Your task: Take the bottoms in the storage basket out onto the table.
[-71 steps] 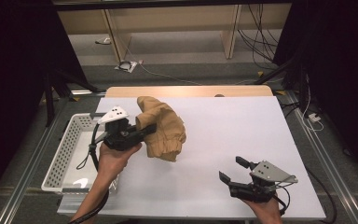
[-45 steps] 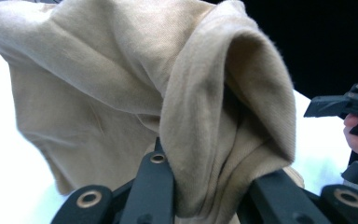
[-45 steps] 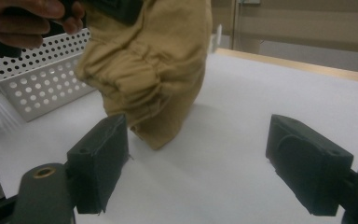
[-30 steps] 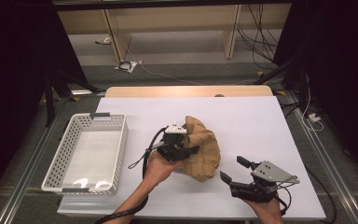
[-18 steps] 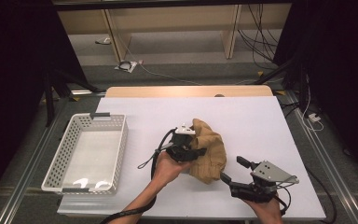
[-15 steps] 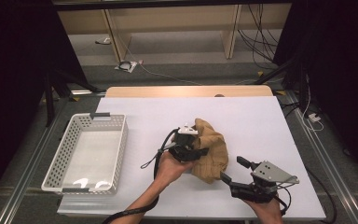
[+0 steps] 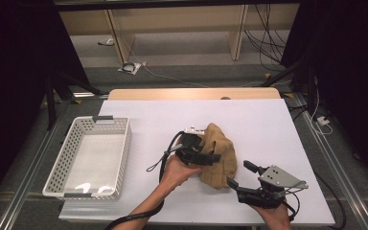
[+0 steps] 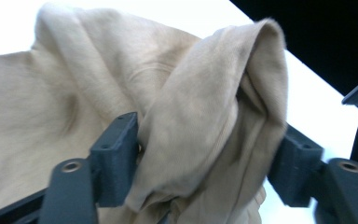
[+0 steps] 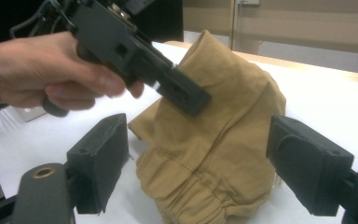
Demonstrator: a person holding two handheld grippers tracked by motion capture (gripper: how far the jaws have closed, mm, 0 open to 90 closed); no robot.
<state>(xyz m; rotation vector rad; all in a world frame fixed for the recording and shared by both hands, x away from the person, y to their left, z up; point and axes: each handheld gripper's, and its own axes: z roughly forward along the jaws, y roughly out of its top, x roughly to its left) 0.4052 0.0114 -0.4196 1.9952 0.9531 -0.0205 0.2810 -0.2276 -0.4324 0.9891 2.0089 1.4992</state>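
Left claw [image 7: 210,155] has just been opening around a fold of the tan garment [image 7: 219,160] bunched mid-counter [image 7: 268,124], so I'd back straight off without snagging it, while the wide-open, empty right claw [image 7: 239,176] waits just beside.

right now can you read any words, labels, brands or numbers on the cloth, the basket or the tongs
None can be read.
Tan cloth: no print or tag showing.
White basket: plain perforated walls, no label.
Left tongs and right tongs: plain black jaws, no markings.
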